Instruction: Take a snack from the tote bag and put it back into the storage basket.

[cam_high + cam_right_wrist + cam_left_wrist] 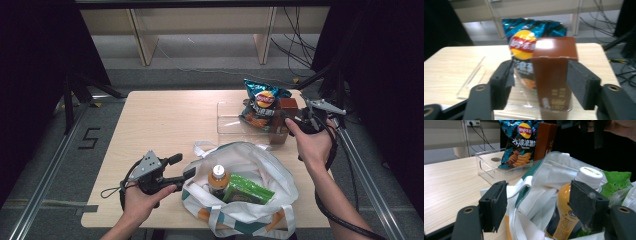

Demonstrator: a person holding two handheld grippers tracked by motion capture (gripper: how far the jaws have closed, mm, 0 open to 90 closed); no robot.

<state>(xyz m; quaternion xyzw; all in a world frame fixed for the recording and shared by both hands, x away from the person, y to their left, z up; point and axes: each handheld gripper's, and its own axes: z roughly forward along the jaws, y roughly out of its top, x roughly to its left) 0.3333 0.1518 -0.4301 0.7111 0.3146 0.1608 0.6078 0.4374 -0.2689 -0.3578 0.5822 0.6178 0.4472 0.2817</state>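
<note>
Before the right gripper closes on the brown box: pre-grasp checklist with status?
1. Brown box between right gripper jaws: ok.
2. Pads pressing on box: not ok, gap at one side.
3. Box upright in clear tray: ok.
4. Chip bag clear of the jaws: cannot tell, it stands close behind.
5. Left gripper holding tote bag rim open: cannot tell.
6. Room in bag beside bottle and green packet: ok.

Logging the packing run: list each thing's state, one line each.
Bag: open, on table.
Bottle: capped, upright in bag.
Green packet: in bag beside bottle.
Chips: sealed, upright in clear tray.
Brown box: upright, closed, between right gripper jaws, not yet clamped.
Left gripper: open, at bag rim.
</note>
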